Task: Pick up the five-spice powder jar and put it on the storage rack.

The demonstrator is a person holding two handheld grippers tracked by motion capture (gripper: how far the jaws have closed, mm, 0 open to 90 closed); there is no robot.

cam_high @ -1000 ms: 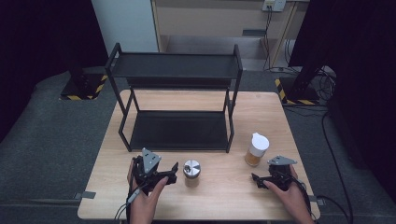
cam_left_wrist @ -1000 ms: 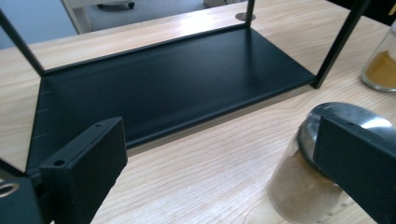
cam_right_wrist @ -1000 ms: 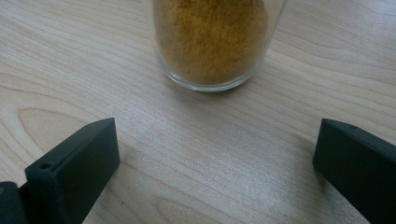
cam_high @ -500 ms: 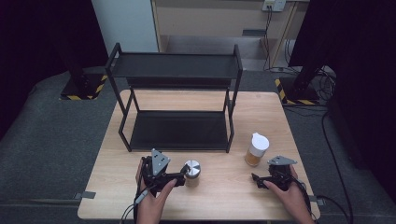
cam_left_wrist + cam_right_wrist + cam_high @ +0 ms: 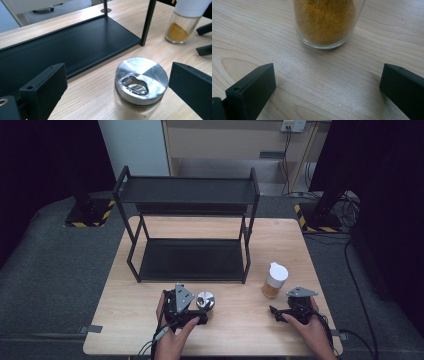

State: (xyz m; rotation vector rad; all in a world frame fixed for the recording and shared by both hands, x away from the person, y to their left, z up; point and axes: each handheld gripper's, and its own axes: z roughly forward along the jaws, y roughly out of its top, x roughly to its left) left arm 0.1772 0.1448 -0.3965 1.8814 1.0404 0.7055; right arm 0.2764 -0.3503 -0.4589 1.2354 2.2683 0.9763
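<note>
A glass jar with a round metal lid (image 5: 205, 301) (image 5: 141, 82) stands on the wooden table (image 5: 240, 330) near its front edge. My left gripper (image 5: 196, 311) (image 5: 117, 90) is open around it, one jaw on each side, neither touching. A second jar of yellow-orange powder with a white cap (image 5: 274, 281) (image 5: 183, 25) (image 5: 325, 22) stands further right. My right gripper (image 5: 278, 312) (image 5: 327, 92) is open just in front of that jar, with bare table between its jaws.
A black two-tier metal rack (image 5: 190, 230) (image 5: 62, 47) occupies the middle of the table behind both jars; its shelves hold nothing. Grey floor surrounds the table, and cables lie on it at the right (image 5: 350, 270).
My left gripper has moved right, from beside the metal-lidded jar to straddling it. The right gripper and both jars have stayed put.
</note>
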